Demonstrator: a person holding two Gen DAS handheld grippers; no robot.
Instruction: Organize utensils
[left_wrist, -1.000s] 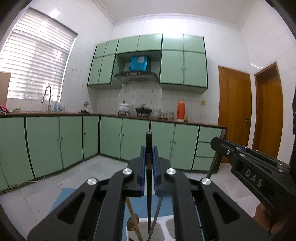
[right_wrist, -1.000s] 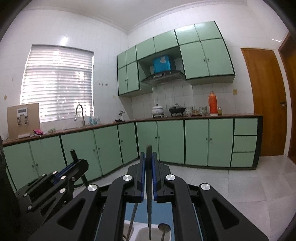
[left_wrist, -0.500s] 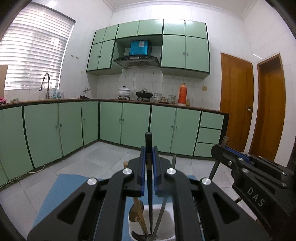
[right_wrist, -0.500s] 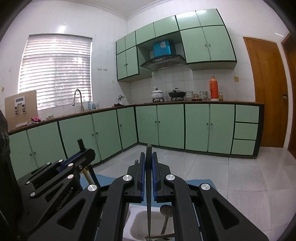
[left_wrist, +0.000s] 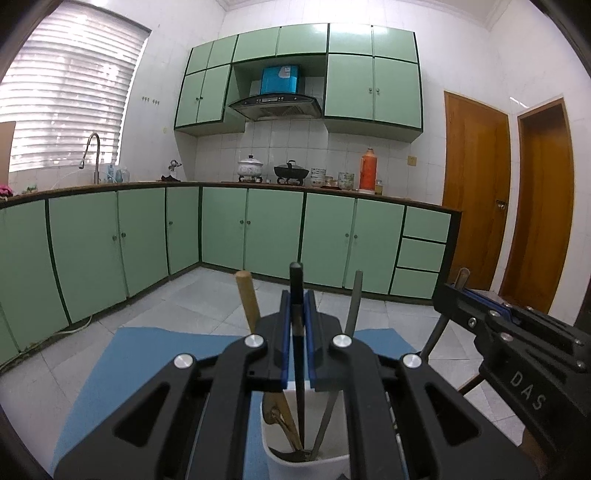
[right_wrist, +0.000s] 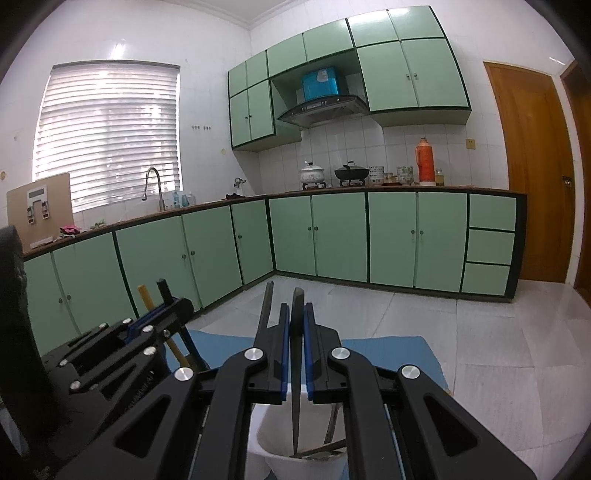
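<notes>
My left gripper (left_wrist: 296, 306) is shut on a black-handled utensil (left_wrist: 295, 280) that stands upright with its lower end inside a white holder (left_wrist: 295, 470). A wooden-handled utensil (left_wrist: 246, 299) and a grey metal one (left_wrist: 354, 299) lean in the same holder. In the right wrist view my right gripper (right_wrist: 296, 314) is shut on a flat dark metal utensil (right_wrist: 297, 299), whose tip reaches down into the white holder (right_wrist: 271, 439). Another dark utensil (right_wrist: 266, 306) stands just left of it. The two grippers hang side by side over the holder.
The holder sits on a blue mat (left_wrist: 147, 350) on a pale surface. Beyond are green kitchen cabinets (left_wrist: 258, 229), a counter with pots and an orange flask (left_wrist: 367, 168), a sink tap (left_wrist: 92, 155) and two wooden doors (left_wrist: 476, 192).
Both grippers have sunk toward the holder, each carrying its utensil down. The holder and the utensils in it now show far more fully in both views.
</notes>
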